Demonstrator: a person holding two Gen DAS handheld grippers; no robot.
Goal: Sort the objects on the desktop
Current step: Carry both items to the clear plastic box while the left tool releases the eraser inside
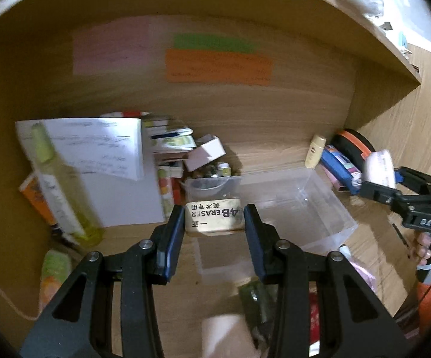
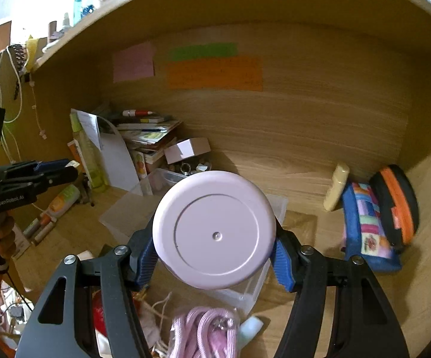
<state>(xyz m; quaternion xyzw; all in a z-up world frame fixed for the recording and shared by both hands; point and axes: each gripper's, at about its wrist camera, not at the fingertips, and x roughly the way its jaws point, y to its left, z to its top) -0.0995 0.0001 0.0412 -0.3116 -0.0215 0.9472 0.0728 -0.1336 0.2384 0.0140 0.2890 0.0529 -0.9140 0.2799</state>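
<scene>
A tan eraser (image 1: 213, 218) printed "4B ERASER" is clamped between the narrowly parted left tongs (image 1: 214, 219), held above a clear plastic box (image 1: 328, 208) on the wooden bench (image 1: 275, 149). A round pale-pink container (image 2: 214, 229) is gripped, base toward the camera, by the wider-set right tongs (image 2: 215, 250) over the same box.
</scene>
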